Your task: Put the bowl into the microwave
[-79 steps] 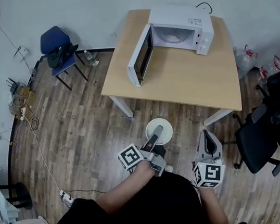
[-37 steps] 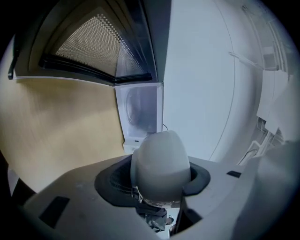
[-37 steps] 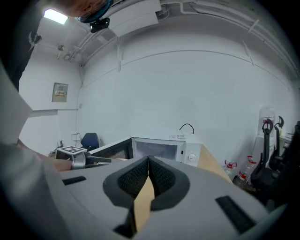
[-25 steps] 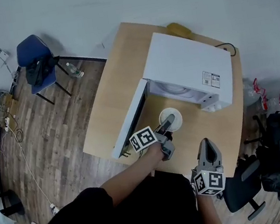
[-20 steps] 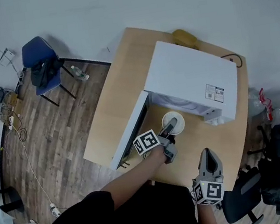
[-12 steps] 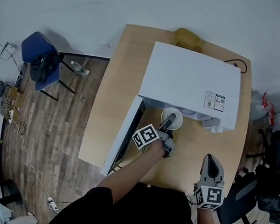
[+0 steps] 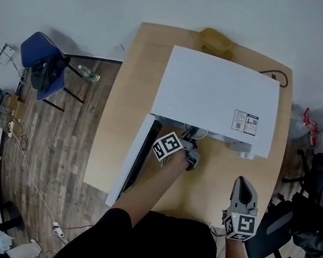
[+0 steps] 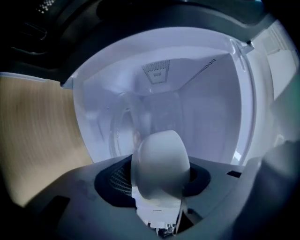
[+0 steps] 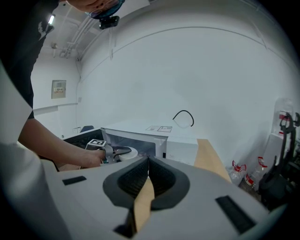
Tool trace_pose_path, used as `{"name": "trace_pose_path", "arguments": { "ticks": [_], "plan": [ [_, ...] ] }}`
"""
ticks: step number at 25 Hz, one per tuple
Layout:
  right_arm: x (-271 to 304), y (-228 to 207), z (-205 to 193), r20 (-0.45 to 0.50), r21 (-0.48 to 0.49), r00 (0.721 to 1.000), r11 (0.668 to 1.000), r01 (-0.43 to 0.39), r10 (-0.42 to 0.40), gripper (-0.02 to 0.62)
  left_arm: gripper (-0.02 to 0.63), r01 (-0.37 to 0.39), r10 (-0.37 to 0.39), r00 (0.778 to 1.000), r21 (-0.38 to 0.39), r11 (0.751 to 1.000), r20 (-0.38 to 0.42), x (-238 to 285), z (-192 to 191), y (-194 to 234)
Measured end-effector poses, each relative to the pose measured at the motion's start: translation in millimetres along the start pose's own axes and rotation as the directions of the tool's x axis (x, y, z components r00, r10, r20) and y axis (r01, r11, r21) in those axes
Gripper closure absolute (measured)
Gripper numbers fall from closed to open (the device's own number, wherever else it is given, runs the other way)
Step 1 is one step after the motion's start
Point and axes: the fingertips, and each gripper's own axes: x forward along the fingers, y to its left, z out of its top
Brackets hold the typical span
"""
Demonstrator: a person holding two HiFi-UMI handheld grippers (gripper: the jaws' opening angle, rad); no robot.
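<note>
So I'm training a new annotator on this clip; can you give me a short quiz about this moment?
1. True or false: the microwave door stands open.
2. Where is the white bowl? A on the table; B in the left claw, at the microwave's mouth; C on the chair.
3. Fill in: the right claw is ____ and empty.
Key: 1 true; 2 B; 3 shut.

Blue chair (image 7: 37, 51) by the wall has a dark jacket (image 7: 48, 70) dumped on it, with a bottle (image 7: 88, 75) on the wood floor (image 7: 61, 147) just beside. The table (image 7: 126, 100) has a yellowish lump (image 7: 214, 39) and a black cable (image 7: 279, 78) at its far edge.
</note>
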Motion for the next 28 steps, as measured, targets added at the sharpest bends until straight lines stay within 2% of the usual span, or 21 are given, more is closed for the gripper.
{"name": "trace_pose_path", "arguments": {
  "ticks": [5, 10, 16, 22, 28],
  "plan": [
    [-4.9, -4.4, -13.4, -0.027, 0.02, 1.0, 1.0, 0.009, -0.008, 0.535, 0.39, -0.011, 0.011, 1.0, 0.027, 1.0, -0.011, 20.2, 9.2, 2.6],
    [0.7, -5.6, -16.5, -0.02, 0.031, 1.0, 0.999, 0.018, -0.017, 0.534, 0.39, -0.057, 0.058, 0.998, 0.134, 0.989, -0.004, 32.1, 24.1, 1.1],
    [-0.4, 8.6, -19.6, -0.019, 0.13, 1.0, 0.991, -0.011, 0.013, 0.534, 0.39, -0.096, 0.104, 0.994, 0.164, 0.982, -0.04, 30.2, 12.2, 7.6],
    [-2.4, 17.1, -19.9, -0.021, 0.123, 0.999, 0.992, -0.027, 0.03, 0.534, 0.389, -0.223, 0.237, 0.972, 0.278, 0.934, -0.015, 32.0, 19.0, 15.4],
    [-4.4, 16.1, -19.4, -0.017, 0.133, 0.999, 0.991, -0.03, 0.033, 0.534, 0.39, -0.254, 0.271, 0.963, 0.36, 0.898, 0.004, 30.1, 26.8, 19.1]
  ]
}}
